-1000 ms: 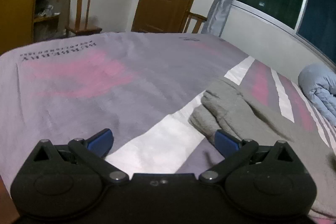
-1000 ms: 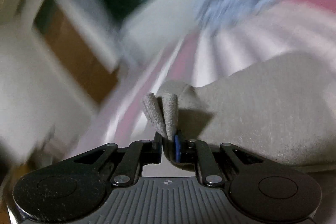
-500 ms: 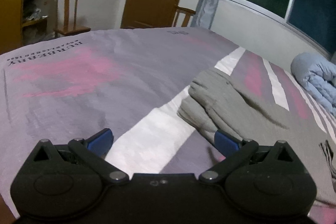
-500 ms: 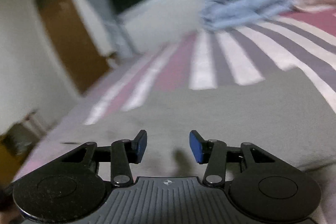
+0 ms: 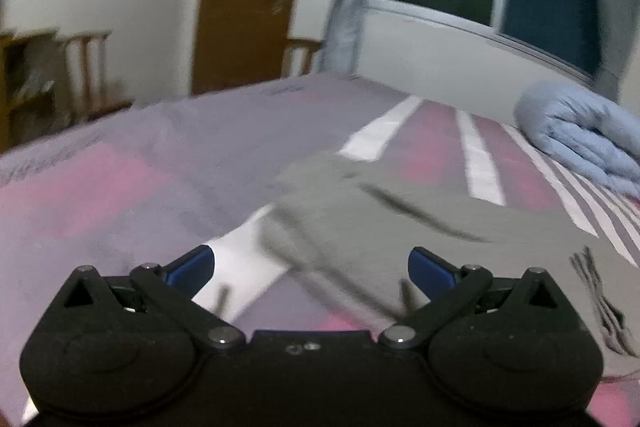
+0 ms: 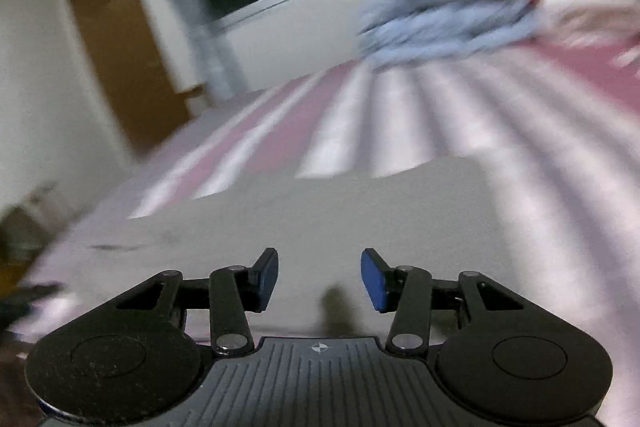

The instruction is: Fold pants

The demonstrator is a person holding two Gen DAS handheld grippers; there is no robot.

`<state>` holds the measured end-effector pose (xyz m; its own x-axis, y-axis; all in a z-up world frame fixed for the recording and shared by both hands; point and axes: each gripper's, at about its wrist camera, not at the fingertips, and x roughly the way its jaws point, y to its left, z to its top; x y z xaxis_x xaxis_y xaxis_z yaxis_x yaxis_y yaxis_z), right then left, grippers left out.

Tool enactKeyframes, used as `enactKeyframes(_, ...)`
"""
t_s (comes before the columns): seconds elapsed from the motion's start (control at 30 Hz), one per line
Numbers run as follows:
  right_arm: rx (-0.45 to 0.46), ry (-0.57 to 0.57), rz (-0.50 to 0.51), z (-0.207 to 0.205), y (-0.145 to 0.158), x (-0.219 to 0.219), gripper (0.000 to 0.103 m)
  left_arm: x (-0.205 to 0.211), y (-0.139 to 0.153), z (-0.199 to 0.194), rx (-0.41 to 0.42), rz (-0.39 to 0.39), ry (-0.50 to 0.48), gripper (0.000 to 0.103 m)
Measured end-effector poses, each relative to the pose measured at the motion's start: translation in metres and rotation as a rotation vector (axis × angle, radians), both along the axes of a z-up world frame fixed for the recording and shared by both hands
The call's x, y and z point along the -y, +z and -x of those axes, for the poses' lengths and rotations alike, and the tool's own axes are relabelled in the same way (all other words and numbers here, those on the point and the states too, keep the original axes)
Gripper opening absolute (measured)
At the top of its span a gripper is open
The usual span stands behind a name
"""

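Grey pants lying on striped bedsheet, spread mostly flat, one end bunched in soft folds toward the door side, dark drawstring trailing at the near edge. Looks like one fold laid down; more folds and squaring probably left. Left gripper spread wide, empty, over the pants' near edge. Right gripper jaws just opened, nothing between them, above flat grey cloth.
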<state>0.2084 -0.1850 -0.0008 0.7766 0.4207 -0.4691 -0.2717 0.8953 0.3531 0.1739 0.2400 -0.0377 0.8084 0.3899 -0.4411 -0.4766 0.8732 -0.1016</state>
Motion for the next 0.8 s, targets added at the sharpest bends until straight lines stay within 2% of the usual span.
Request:
enactKeyframes(0.07,-0.014,-0.075,0.065,-0.008,-0.002,0.015,0.047,0.015,0.001,-0.012,-0.001,0.001,-0.045,0.097)
enactKeyframes(0.1,-0.067,-0.091,0.106,-0.016,-0.011,0.017,0.047,0.020,0.000,-0.017,-0.006,0.003,-0.061,0.097)
enactKeyframes(0.13,-0.168,-0.054,0.128,-0.029,-0.026,0.016,0.047,0.026,-0.001,-0.022,-0.017,-0.004,-0.077,0.097)
enactKeyframes(0.17,-0.204,-0.026,0.139,-0.038,-0.035,0.014,0.047,0.030,-0.002,-0.025,-0.025,-0.016,-0.088,0.097)
enactKeyframes(0.23,-0.167,-0.017,0.155,-0.050,-0.026,0.012,0.047,0.036,-0.005,-0.026,-0.042,-0.048,-0.094,0.097)
enactKeyframes(0.33,-0.068,-0.064,0.143,-0.078,-0.005,0.014,0.047,0.036,-0.012,-0.028,-0.074,-0.055,-0.090,0.097)
enactKeyframes(0.43,-0.067,-0.092,0.131,-0.118,-0.001,0.009,0.047,0.033,-0.014,-0.031,-0.092,-0.058,-0.075,0.097)
enactKeyframes(0.47,-0.095,-0.102,0.135,-0.133,-0.008,0.012,0.047,0.032,-0.015,-0.032,-0.101,-0.065,-0.071,0.097)
enactKeyframes(0.53,-0.255,-0.068,0.127,-0.156,-0.033,0.014,0.050,0.029,-0.018,-0.035,-0.121,-0.066,-0.059,0.097)
enactKeyframes(0.63,-0.186,-0.058,0.118,-0.140,-0.031,0.020,0.051,0.026,-0.021,-0.042,-0.145,-0.044,-0.055,0.097)
enactKeyframes(0.67,-0.148,-0.064,0.088,-0.126,-0.027,0.026,0.055,0.025,-0.022,-0.042,-0.148,-0.044,-0.058,0.097)
enactKeyframes(0.7,-0.113,-0.065,0.060,-0.114,-0.024,0.031,0.062,0.026,-0.022,-0.042,-0.149,-0.045,-0.061,0.097)
enactKeyframes(0.73,-0.075,-0.070,0.041,-0.096,-0.023,0.037,0.079,0.025,-0.022,-0.042,-0.149,-0.044,-0.062,0.097)
enactKeyframes(0.77,-0.039,-0.072,0.039,-0.077,-0.023,0.041,0.087,0.025,-0.023,-0.040,-0.147,-0.039,-0.063,0.097)
enactKeyframes(0.8,0.002,-0.069,0.050,-0.058,-0.022,0.045,0.087,0.024,-0.023,-0.039,-0.146,-0.034,-0.064,0.097)
